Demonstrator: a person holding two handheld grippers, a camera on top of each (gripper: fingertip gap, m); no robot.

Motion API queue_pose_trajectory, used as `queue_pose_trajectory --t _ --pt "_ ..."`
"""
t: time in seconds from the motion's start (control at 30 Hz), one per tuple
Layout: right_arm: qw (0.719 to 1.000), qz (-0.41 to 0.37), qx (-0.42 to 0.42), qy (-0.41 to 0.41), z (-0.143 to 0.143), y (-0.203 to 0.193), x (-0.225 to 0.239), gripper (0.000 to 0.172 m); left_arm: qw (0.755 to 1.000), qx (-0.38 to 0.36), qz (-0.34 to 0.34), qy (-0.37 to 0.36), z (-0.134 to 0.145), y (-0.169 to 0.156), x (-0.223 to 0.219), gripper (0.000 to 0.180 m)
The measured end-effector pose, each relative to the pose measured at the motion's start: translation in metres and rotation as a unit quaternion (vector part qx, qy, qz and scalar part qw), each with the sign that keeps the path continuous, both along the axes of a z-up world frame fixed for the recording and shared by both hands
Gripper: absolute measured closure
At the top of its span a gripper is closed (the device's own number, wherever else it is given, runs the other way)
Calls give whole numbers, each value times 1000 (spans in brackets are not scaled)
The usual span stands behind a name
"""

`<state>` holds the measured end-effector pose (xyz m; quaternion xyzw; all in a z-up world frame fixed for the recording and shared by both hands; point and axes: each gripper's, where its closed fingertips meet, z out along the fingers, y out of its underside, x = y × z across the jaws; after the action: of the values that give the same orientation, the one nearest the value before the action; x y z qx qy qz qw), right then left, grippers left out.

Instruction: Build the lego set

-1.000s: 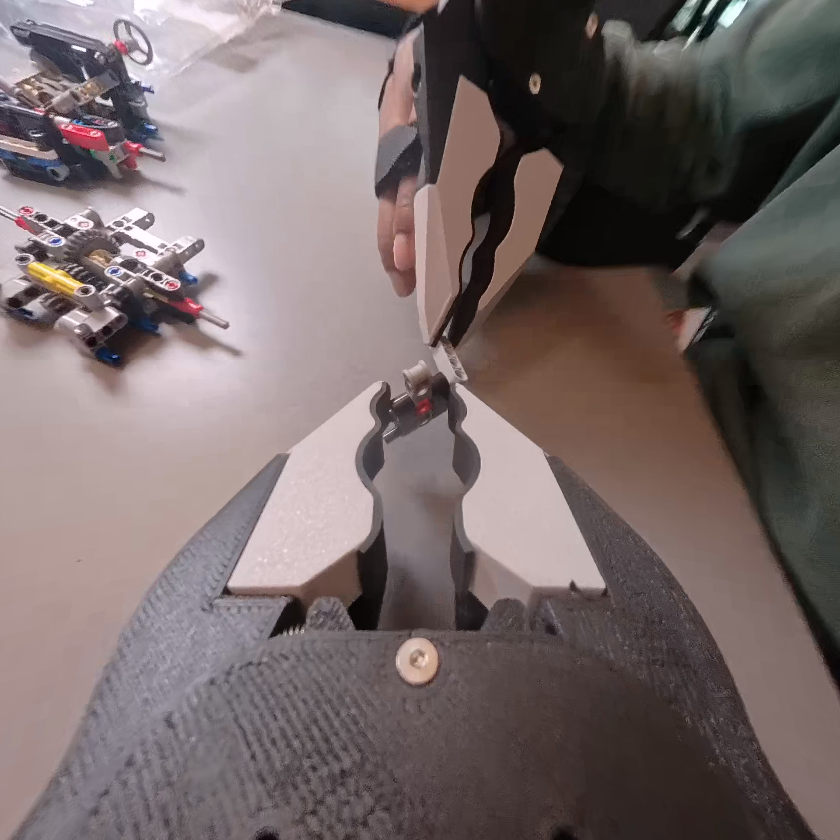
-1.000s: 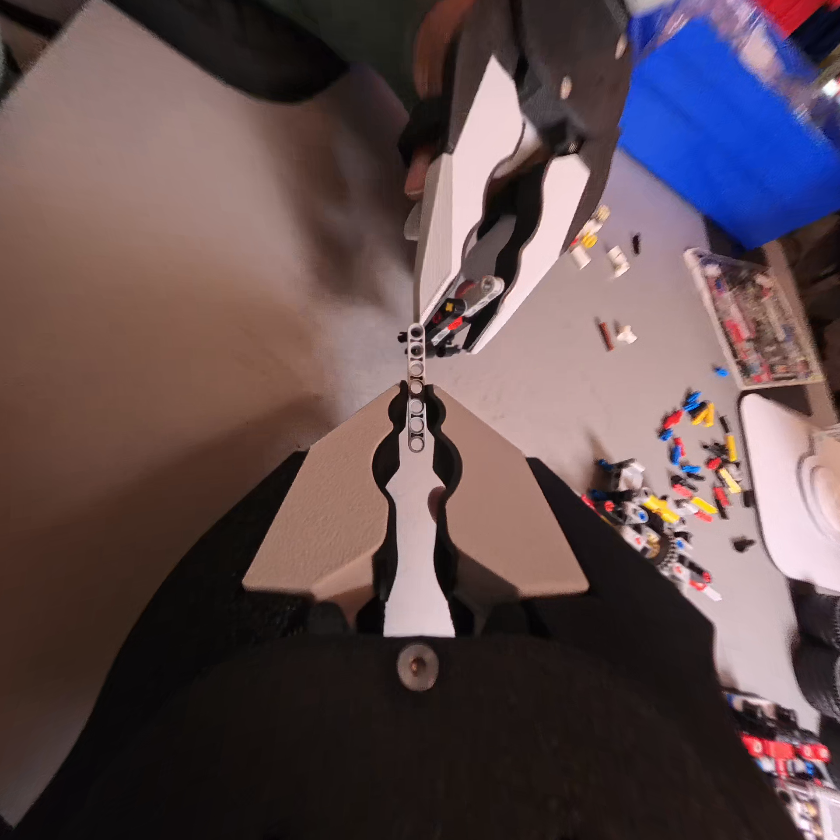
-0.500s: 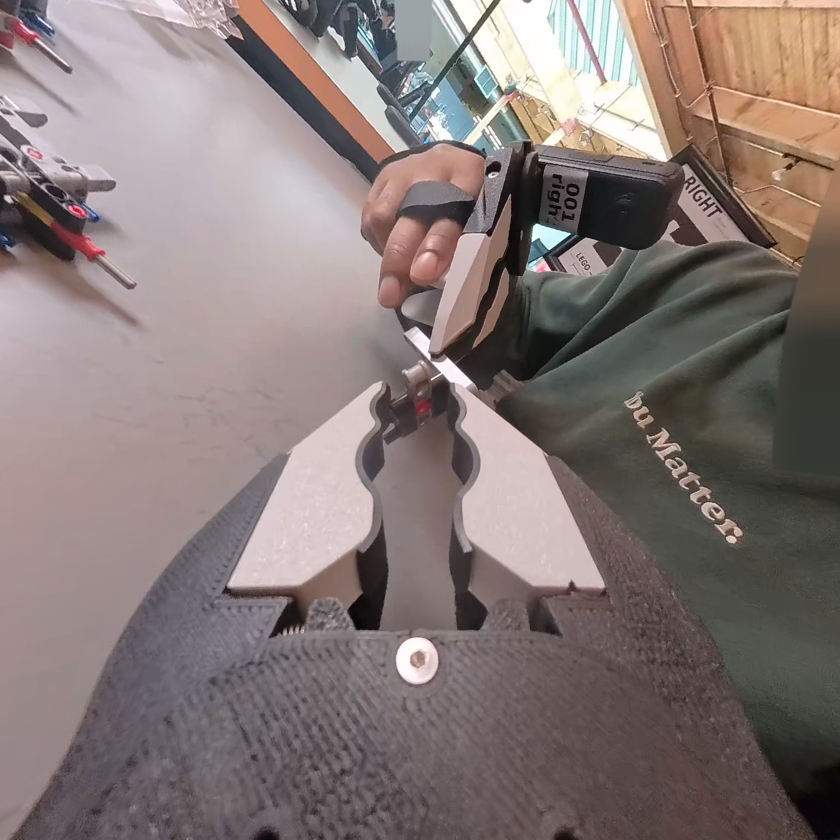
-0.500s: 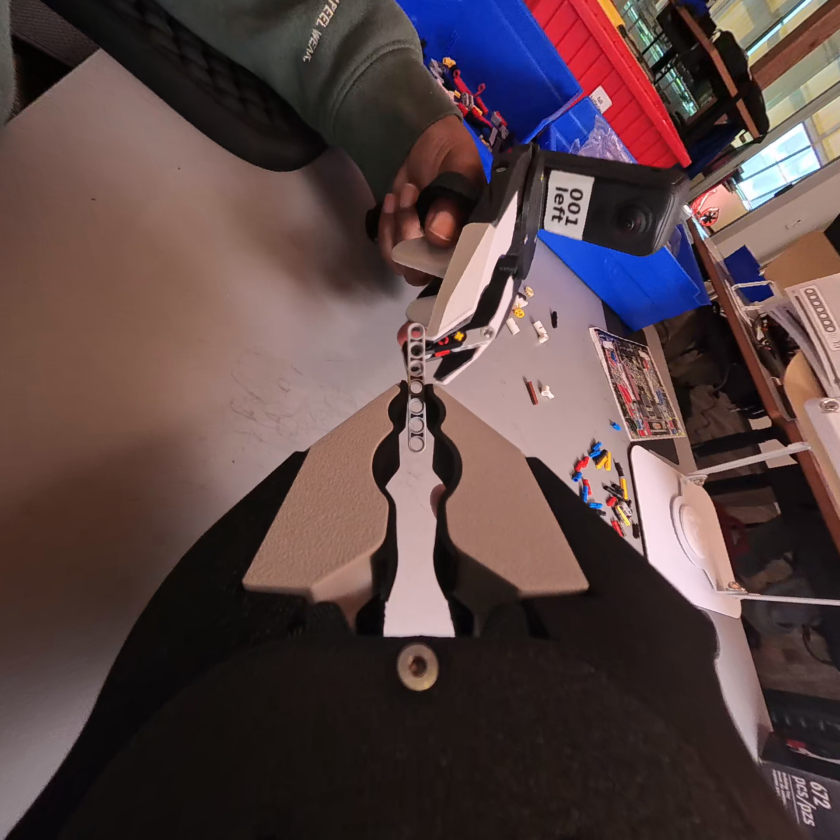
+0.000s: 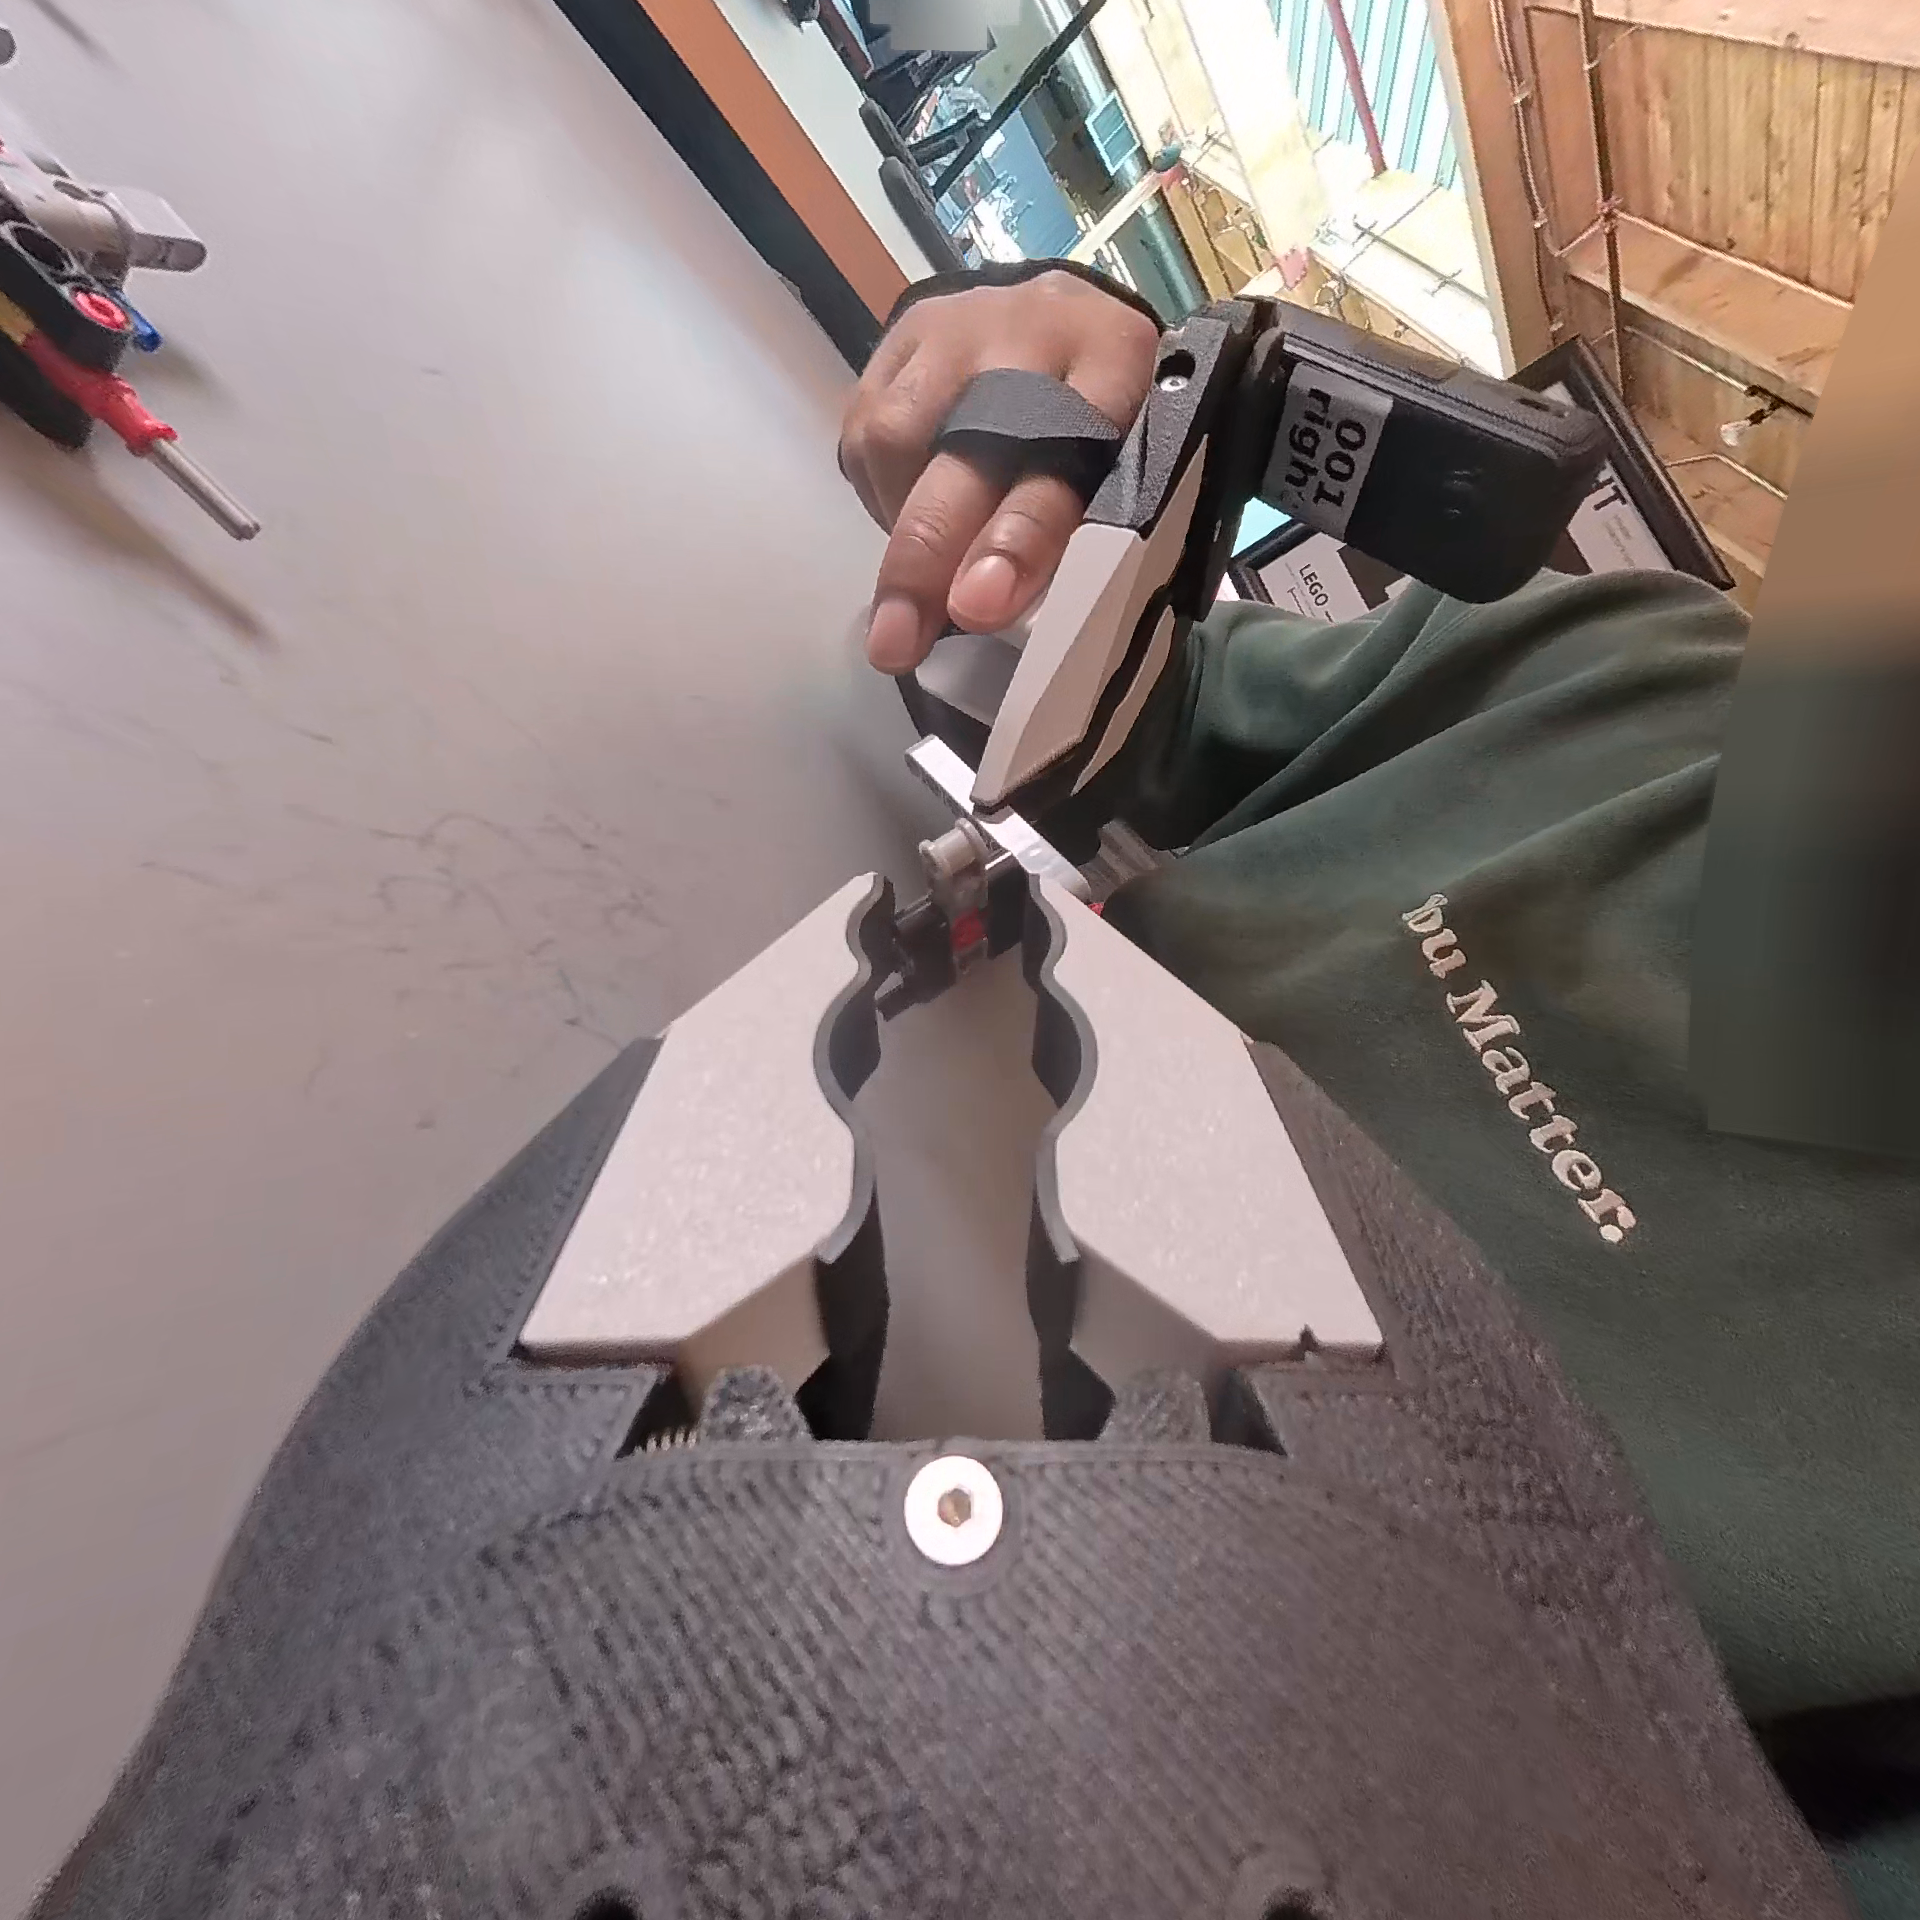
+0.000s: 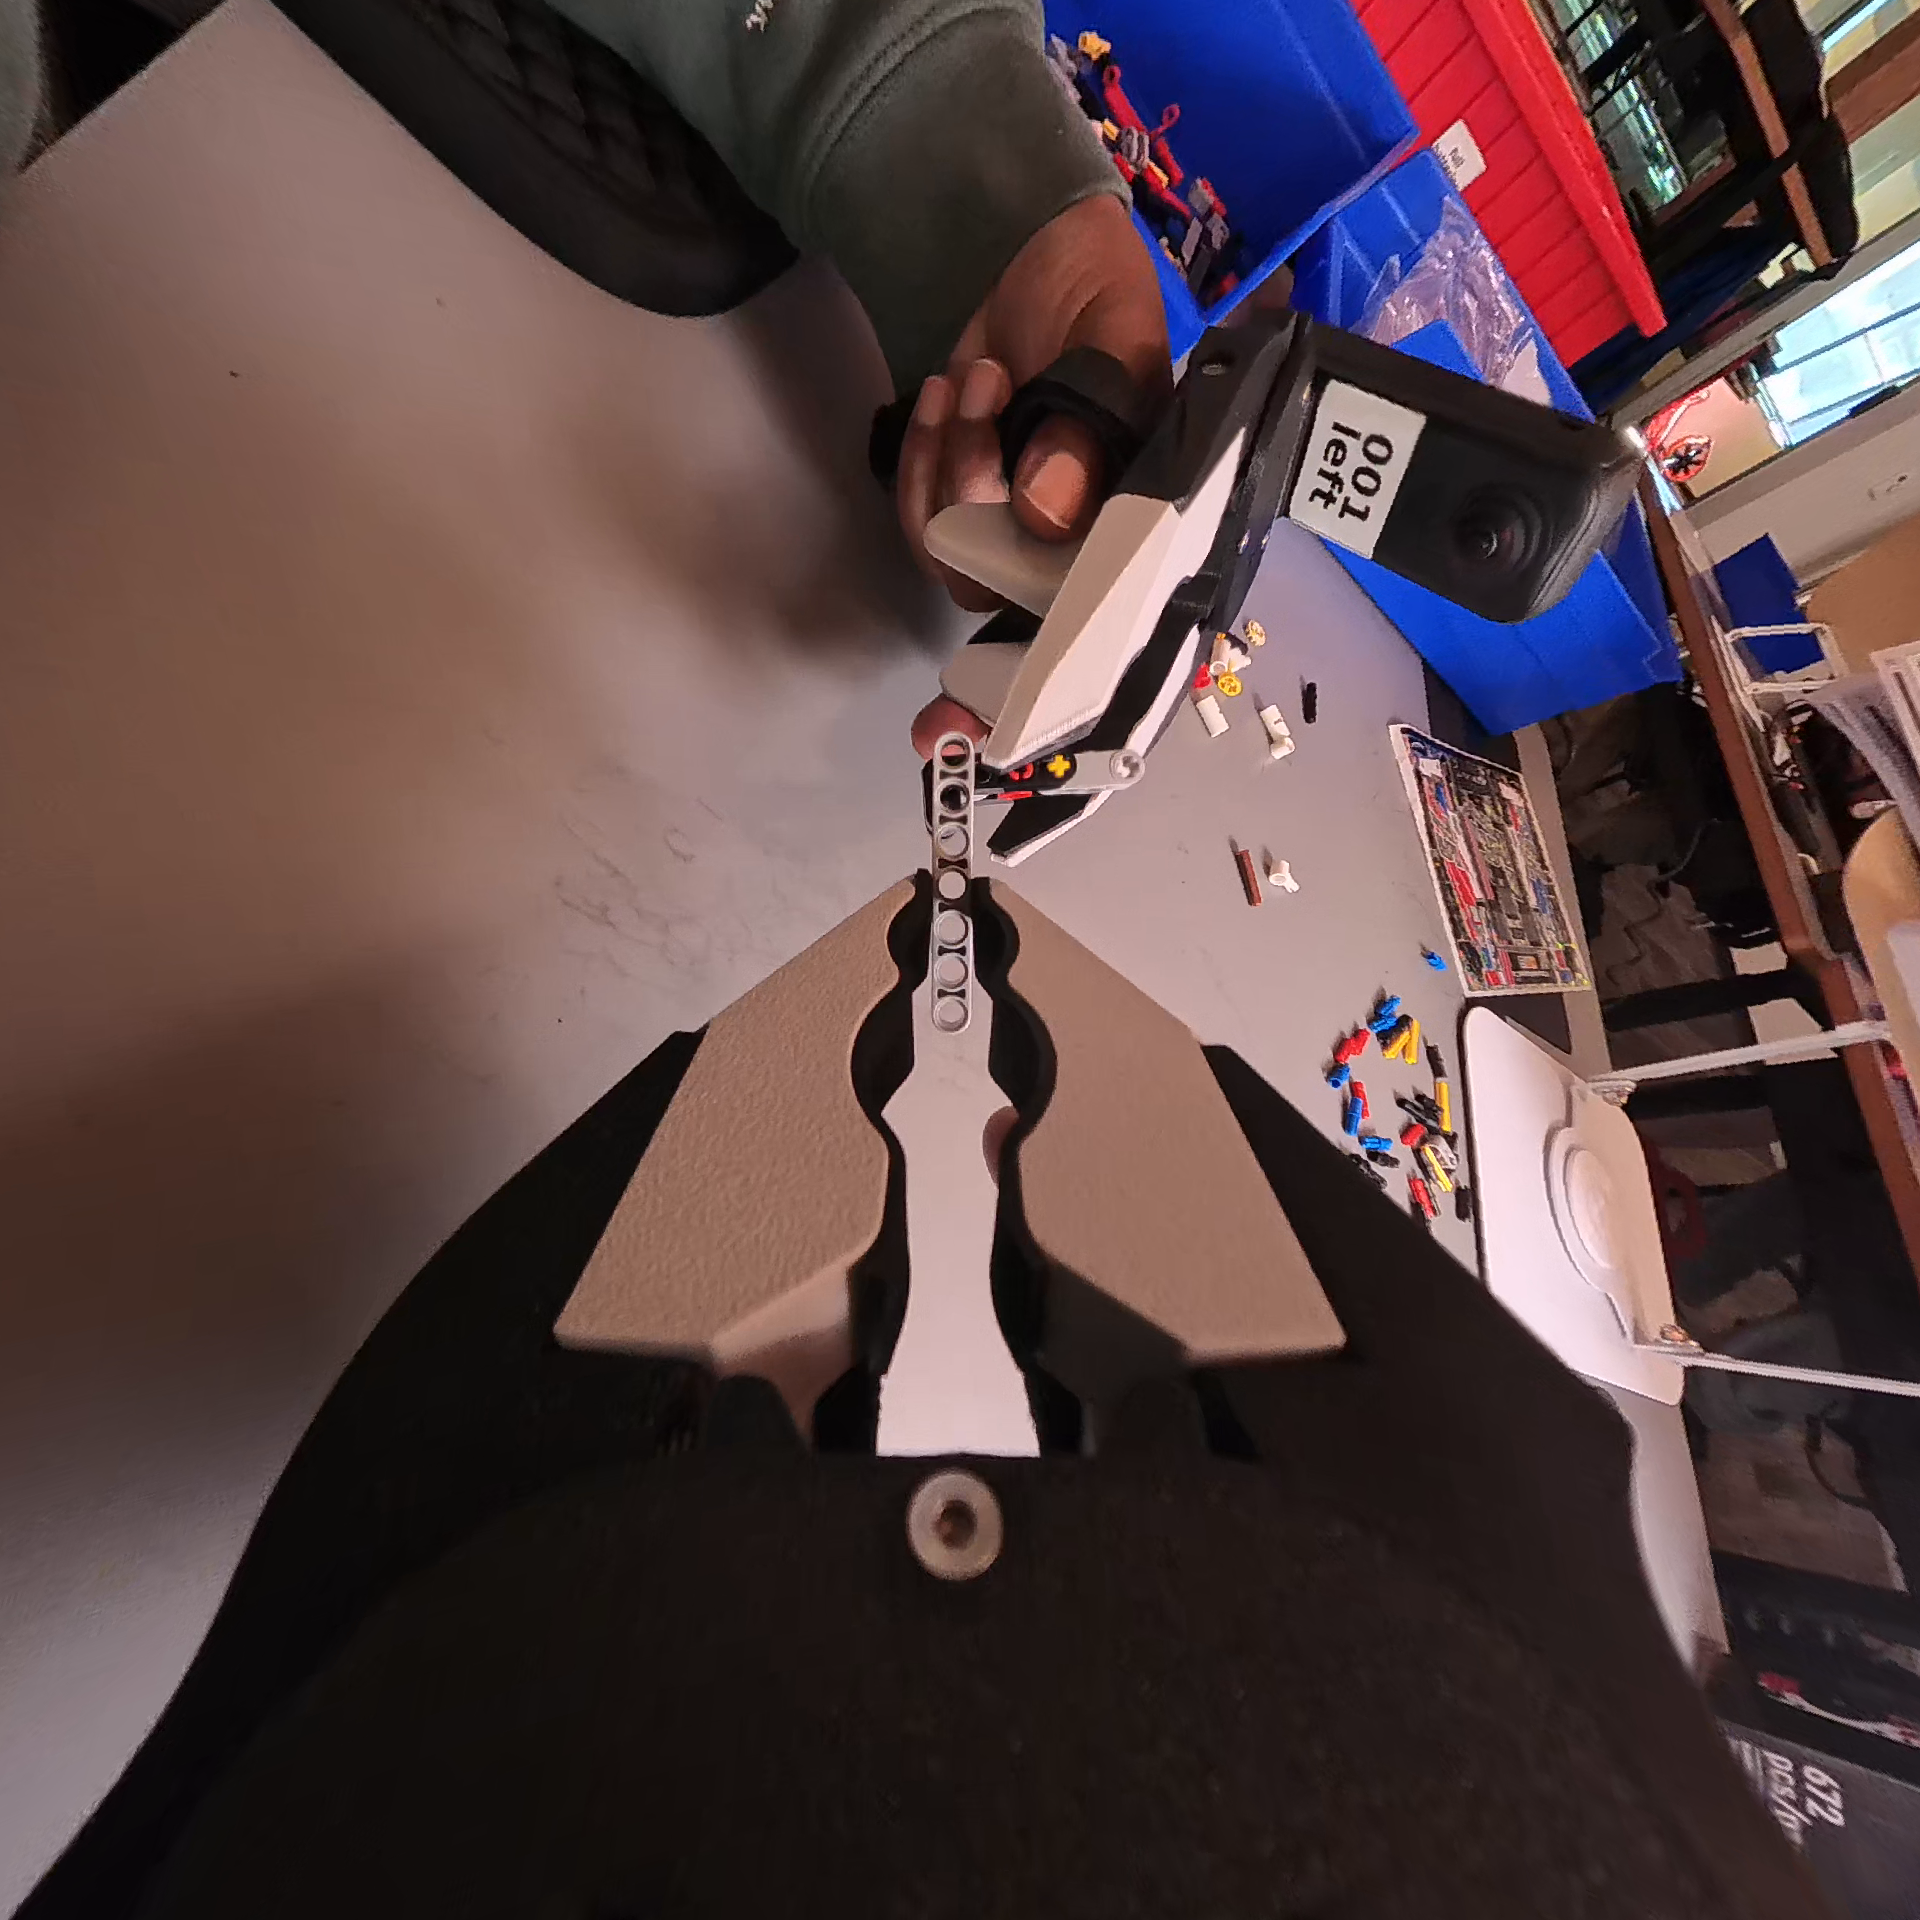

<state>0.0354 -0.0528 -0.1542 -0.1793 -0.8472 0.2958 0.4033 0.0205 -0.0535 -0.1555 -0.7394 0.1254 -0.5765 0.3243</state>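
Note:
My left gripper (image 5: 951, 904) is shut on a small assembly of black, grey and red building pieces (image 5: 940, 935), held at the fingertips above the grey table (image 5: 416, 623). My right gripper (image 6: 951, 883) is shut on a long light-grey beam with a row of holes (image 6: 951, 935), gripped near its middle. The beam's far end meets the small assembly (image 6: 1049, 771) in the left gripper (image 6: 1039, 805). In the left wrist view the right gripper (image 5: 987, 800) comes in from above with the beam (image 5: 940, 774) lying across the assembly's grey connector.
A built model part (image 5: 73, 312) with a red axle lies at the far left. Loose coloured pieces (image 6: 1397, 1101), an instruction sheet (image 6: 1486, 862), a white stand (image 6: 1558, 1195) and blue bins (image 6: 1247, 104) are to the right. A person's green sleeve (image 5: 1558, 935) is close by. Only a small space, under 4 cm, lies between the two pairs of fingers.
Both grippers have tilted up and turned, so the views swung from the table toward the room. The beam and the small assembly stay in their grasps and remain pressed together.

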Motion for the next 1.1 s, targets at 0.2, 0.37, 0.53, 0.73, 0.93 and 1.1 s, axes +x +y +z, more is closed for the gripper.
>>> queue_pose_trajectory --t 0.2,0.37,0.53,0.73,0.93,1.1 --pt "1000 -7 26 -8 -5 2 0 166 1000 -21 7 -4 -3 2 -2 157" --pt "998 -18 51 -18 -12 5 -2 167 999 -36 15 -3 -7 3 -2 157" --pt "994 -42 90 -33 -22 10 -6 167 998 -59 35 7 -13 8 -4 158" --pt "992 -71 88 -61 -41 19 -10 163 993 -69 77 60 -27 17 -6 158" --pt "994 -68 61 -66 -46 14 -13 161 990 -74 92 83 -34 20 -5 158" --pt "996 -65 41 -42 -39 12 -16 161 988 -75 108 87 -34 23 -10 158"
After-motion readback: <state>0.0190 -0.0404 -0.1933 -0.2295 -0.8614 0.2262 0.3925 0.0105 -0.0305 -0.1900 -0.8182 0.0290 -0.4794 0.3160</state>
